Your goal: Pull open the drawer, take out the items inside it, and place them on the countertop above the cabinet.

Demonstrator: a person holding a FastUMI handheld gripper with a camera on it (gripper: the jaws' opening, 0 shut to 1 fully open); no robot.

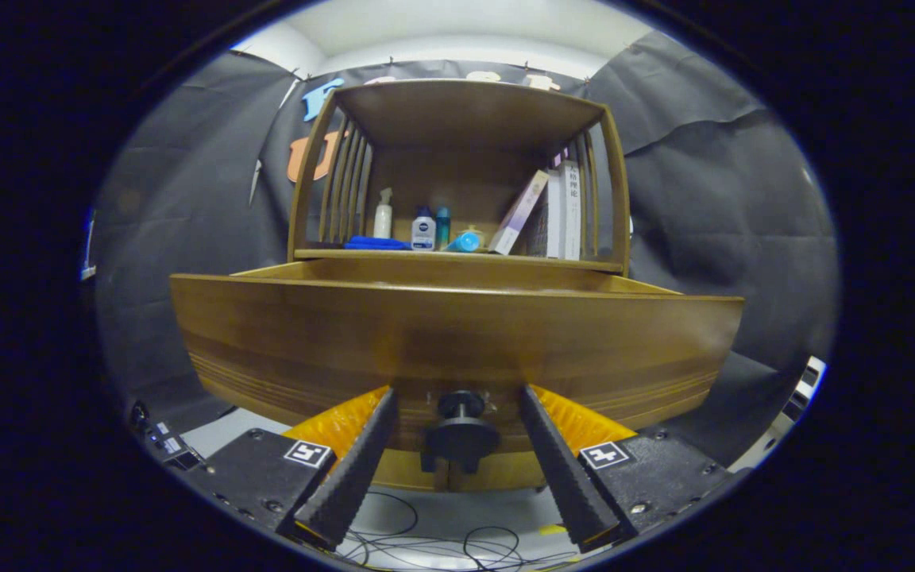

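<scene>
The wooden drawer (457, 334) stands pulled out from the cabinet, its wide front panel close ahead of me. A dark round knob (461, 407) juts from the lower middle of that panel. My gripper (457, 394) is open, one finger on each side of the knob, with a gap between each finger and it. The front panel hides whatever lies inside the drawer; I see just the inner rim (426, 270). Above and behind the drawer is the countertop (457, 256), under an upper shelf.
On the countertop stand a white spray bottle (383, 214), a white bottle with a blue label (423, 230) and a teal bottle (442, 226). A blue cloth (374, 243), a blue cup on its side (467, 241) and leaning books (553, 210) are there too. Cables (442, 544) lie on the floor below.
</scene>
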